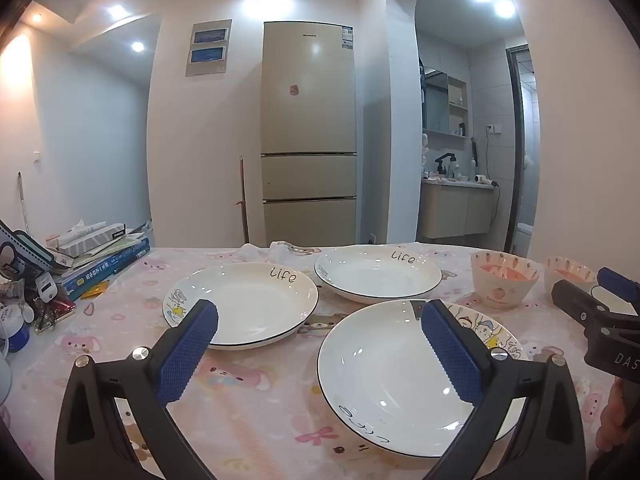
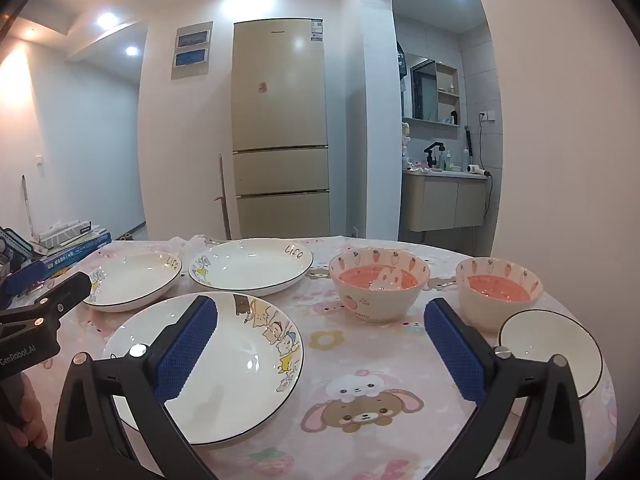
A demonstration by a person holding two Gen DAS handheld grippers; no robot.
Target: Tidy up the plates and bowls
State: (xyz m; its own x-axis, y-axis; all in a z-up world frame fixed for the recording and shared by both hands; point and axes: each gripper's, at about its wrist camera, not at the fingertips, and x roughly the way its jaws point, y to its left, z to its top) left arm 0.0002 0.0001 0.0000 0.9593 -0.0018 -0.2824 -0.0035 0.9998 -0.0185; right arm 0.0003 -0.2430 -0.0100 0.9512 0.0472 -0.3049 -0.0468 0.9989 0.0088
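Observation:
Three white plates with black rims lie on the pink cartoon tablecloth: a near plate (image 1: 392, 376) (image 2: 224, 364), a left plate (image 1: 248, 304) (image 2: 132, 276) and a far plate (image 1: 376, 272) (image 2: 252, 266). Two pink carrot-pattern bowls (image 2: 378, 284) (image 2: 498, 290) stand to the right; both also show in the left wrist view (image 1: 502, 278) (image 1: 568, 274). A small white bowl (image 2: 552, 350) sits at the right edge. My left gripper (image 1: 320, 320) is open and empty above the near and left plates. My right gripper (image 2: 320, 316) is open and empty above the cloth, between the near plate and the bowls.
Books and a tissue box (image 1: 96, 252) with clutter are stacked at the table's left edge. A crumpled white cloth (image 1: 272, 250) lies at the far edge. A beige fridge (image 1: 308, 136) stands behind the table, and a bathroom alcove (image 1: 460, 160) is to the right.

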